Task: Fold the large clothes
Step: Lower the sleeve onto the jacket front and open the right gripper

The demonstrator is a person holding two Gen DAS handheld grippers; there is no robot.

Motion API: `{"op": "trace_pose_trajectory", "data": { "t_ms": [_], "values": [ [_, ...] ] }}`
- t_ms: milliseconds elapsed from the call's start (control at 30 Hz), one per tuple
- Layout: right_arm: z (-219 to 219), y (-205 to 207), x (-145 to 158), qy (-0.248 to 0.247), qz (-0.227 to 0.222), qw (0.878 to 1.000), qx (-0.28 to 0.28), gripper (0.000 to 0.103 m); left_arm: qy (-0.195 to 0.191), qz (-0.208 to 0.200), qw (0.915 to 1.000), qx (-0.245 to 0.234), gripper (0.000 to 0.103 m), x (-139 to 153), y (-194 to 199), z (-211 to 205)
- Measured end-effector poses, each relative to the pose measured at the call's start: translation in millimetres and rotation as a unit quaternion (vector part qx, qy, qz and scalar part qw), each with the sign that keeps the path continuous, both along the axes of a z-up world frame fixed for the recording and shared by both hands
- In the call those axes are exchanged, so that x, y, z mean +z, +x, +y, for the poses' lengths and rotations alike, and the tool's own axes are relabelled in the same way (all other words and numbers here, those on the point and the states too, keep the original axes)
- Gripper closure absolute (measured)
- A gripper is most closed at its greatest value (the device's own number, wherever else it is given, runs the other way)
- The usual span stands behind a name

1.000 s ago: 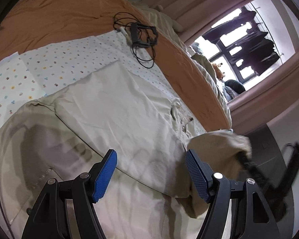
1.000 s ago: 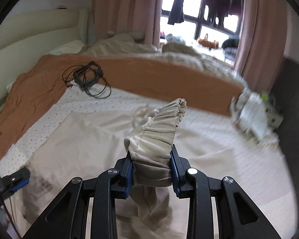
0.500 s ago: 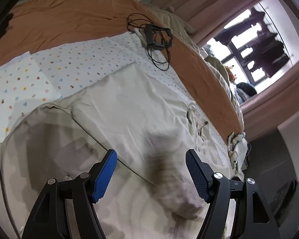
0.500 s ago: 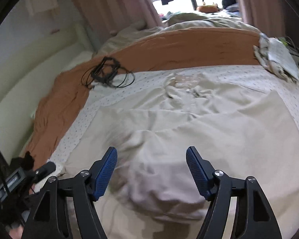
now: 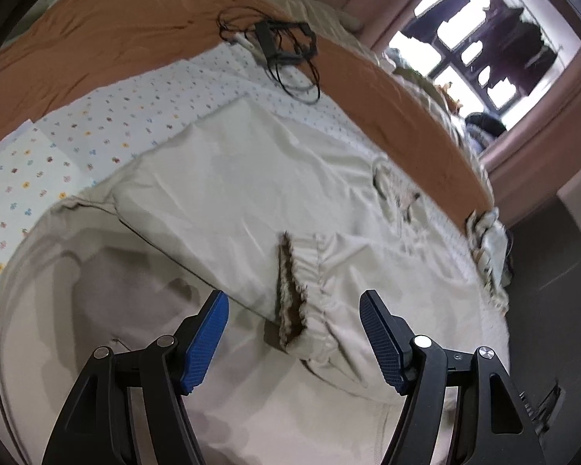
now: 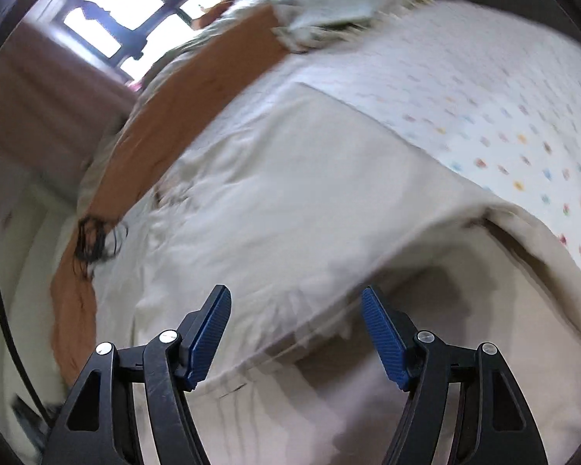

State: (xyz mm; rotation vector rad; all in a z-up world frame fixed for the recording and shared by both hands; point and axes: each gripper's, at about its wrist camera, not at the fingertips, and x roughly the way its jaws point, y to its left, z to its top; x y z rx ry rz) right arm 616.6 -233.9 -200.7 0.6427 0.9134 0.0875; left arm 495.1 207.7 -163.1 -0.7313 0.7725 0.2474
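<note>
The large beige cotton garment (image 5: 251, 178) lies spread on the bed, its elastic cuff (image 5: 302, 294) folded near. Both the left hand-held gripper (image 5: 293, 343) and right hand-held gripper (image 6: 295, 339) hover with jaws apart, gripping nothing.

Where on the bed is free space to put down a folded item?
Free: the dotted sheet between the beige garment and the orange blanket. Crowded: the black cables on the blanket's edge, and the crumpled cloth pile at the far corner.
</note>
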Motion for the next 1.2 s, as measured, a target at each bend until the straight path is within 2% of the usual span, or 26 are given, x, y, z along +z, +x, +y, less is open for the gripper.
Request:
{"op": "trace_pose_trajectory", "data": {
  "t_ms": [67, 167, 233, 267, 367, 433, 467, 500, 533, 567, 600, 633, 700, 800, 967, 1067, 1200],
  "values": [
    [-14.5, 2.8, -7.8, 0.025, 0.008, 1.000, -0.013, 0.032, 0.008, 0.019, 0.9997, -0.012, 0.032, -7.1, 5.7, -6.9],
    [-25.3, 4.3, -15.2, 0.018, 0.016, 0.999, -0.029, 0.032, 0.020, 0.050, 0.9981, -0.030, 0.032, -23.1, 16.9, -19.8],
    [-33.5, 5.9, -22.8, 0.031, 0.025, 0.998, -0.038, 0.032, 0.026, 0.066, 0.9968, -0.038, 0.033, -32.3, 21.9, -25.6],
    [-38.4, 7.2, -26.9, 0.039, 0.029, 0.998, -0.044, 0.032, 0.029, 0.073, 0.9960, -0.042, 0.039, -37.1, 25.0, -28.9],
    [-49.5, 9.0, -31.3, 0.042, 0.026, 0.997, -0.054, 0.032, 0.012, 0.078, 0.9948, -0.064, 0.068, -48.8, 32.2, -35.7],
    [-54.7, 10.4, -30.8, 0.032, 0.021, 0.998, -0.054, 0.033, 0.022, 0.069, 0.9949, -0.070, 0.073, -46.0, 31.6, -39.9],
    [-56.3, 13.1, -30.3, 0.023, 0.016, 0.998, -0.055, 0.034, 0.035, 0.062, 0.9950, -0.070, 0.086, -41.0, 30.1, -41.8],
    [-57.0, 13.7, -29.7, 0.019, 0.014, 0.998, -0.056, 0.044, 0.044, 0.051, 0.9950, -0.074, 0.088, -34.4, 28.2, -43.4],
    [-59.0, 15.4, -30.8, 0.017, 0.014, 0.998, -0.058, 0.060, 0.044, 0.043, 0.9952, -0.075, 0.088, -30.8, 27.7, -43.8],
    [-61.7, 15.0, -32.4, 0.017, 0.015, 0.998, -0.061, 0.070, 0.042, 0.033, 0.9957, -0.076, 0.089, -27.6, 27.2, -44.3],
    [-66.7, 14.7, -35.1, 0.020, 0.018, 0.997, -0.066, 0.085, 0.037, 0.021, 0.9960, -0.079, 0.090, -25.3, 27.6, -44.7],
    [-71.7, 13.8, -37.6, 0.031, 0.017, 0.997, -0.073, 0.090, 0.033, 0.016, 0.9961, -0.080, 0.090, -24.6, 29.4, -45.9],
    [-81.8, 8.5, -39.4, 0.048, 0.011, 0.995, -0.092, 0.094, 0.021, 0.006, 0.9963, -0.084, 0.091, -25.6, 36.4, -46.9],
    [-89.6, 3.2, -36.0, 0.047, -0.002, 0.993, -0.112, 0.096, 0.013, -0.006, 0.9966, -0.081, 0.091, -25.2, 46.8, -44.0],
    [-77.5, 5.9, -38.5, 0.050, 0.002, 0.994, -0.092, 0.096, 0.028, -0.013, 0.9985, -0.046, 0.091, -25.8, 51.2, -28.5],
    [-64.0, 10.9, -39.5, 0.047, 0.007, 0.996, -0.074, 0.096, 0.016, -0.002, 0.9996, -0.024, 0.091, -35.9, 50.6, -14.0],
    [-58.7, 12.9, -40.7, 0.034, 0.011, 0.997, -0.075, 0.096, -0.001, 0.023, 0.9994, -0.026, 0.087, -45.9, 52.1, -12.4]
  ]
}}
